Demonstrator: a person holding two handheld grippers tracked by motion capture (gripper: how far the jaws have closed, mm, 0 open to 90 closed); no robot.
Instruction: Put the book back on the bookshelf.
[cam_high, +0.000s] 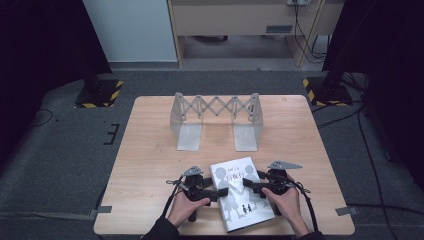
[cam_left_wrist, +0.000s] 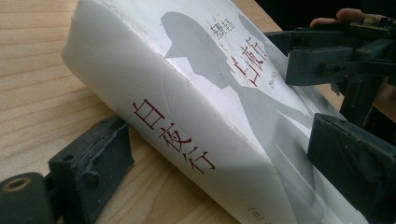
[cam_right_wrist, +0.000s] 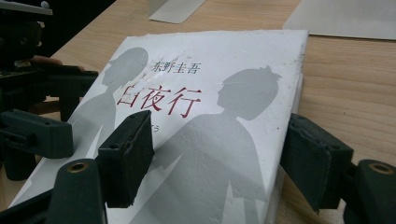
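Book between both grippers' open jaws

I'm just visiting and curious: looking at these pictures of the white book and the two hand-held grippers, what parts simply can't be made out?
- White paperback book with grey silhouettes: its underside lies against the light wooden table in all views.
- Small print at the spine's foot: cut by the bottom edge of the left gripper view.
- Left gripper: whether it touches the book is unclear; in its own view the jaws straddle the spine.
- Right gripper: contact is likewise unclear.
- Grey folding metal bookstand: cropped by the right gripper view's top edge.
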